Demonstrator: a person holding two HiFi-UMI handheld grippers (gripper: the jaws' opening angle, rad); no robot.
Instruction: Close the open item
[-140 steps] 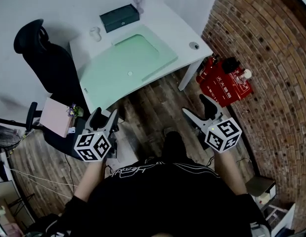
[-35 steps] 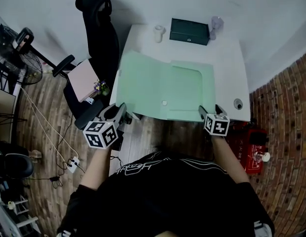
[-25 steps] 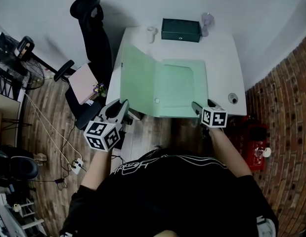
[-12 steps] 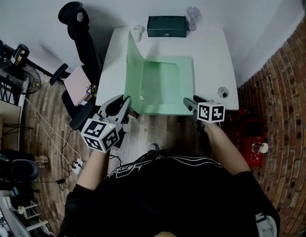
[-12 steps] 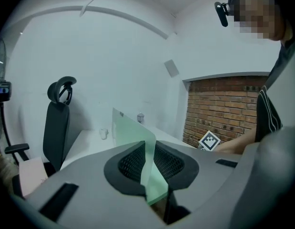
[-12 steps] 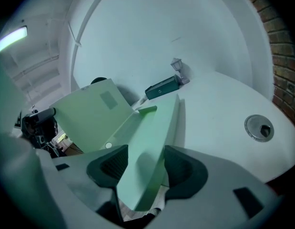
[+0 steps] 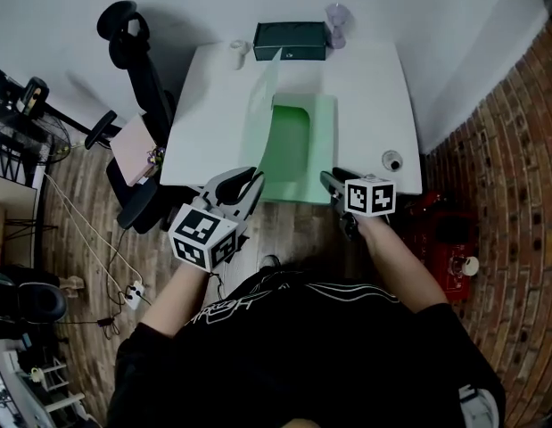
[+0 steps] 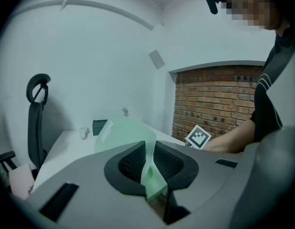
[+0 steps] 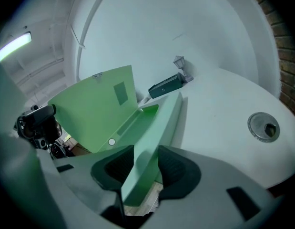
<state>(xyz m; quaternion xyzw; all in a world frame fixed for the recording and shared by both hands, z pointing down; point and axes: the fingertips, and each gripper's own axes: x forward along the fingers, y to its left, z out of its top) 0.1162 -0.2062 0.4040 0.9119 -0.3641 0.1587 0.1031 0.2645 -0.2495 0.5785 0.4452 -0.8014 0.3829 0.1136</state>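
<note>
A light green folder (image 7: 300, 154) lies on the white desk (image 7: 365, 87), its left cover (image 7: 263, 92) lifted to stand nearly upright. My left gripper (image 7: 249, 179) is shut on the near edge of that cover; in the left gripper view the thin green sheet (image 8: 148, 168) is pinched between the pads. My right gripper (image 7: 330, 178) is at the folder's near right edge. Its jaws are closing with the green back cover (image 9: 152, 142) between them, and I cannot see the pads pressing on it.
At the desk's far edge stand a dark green box (image 7: 289, 40), a clear glass (image 7: 336, 13) and a small white cup (image 7: 239, 50). A round cable grommet (image 7: 393, 160) sits near the right edge. A black office chair (image 7: 133, 52) stands left; a brick wall (image 7: 516, 150) runs at the right.
The folder's left cover has swung up from flat to nearly upright, carried rightward by my left gripper. My right gripper's jaws have narrowed round the folder's near right edge.
</note>
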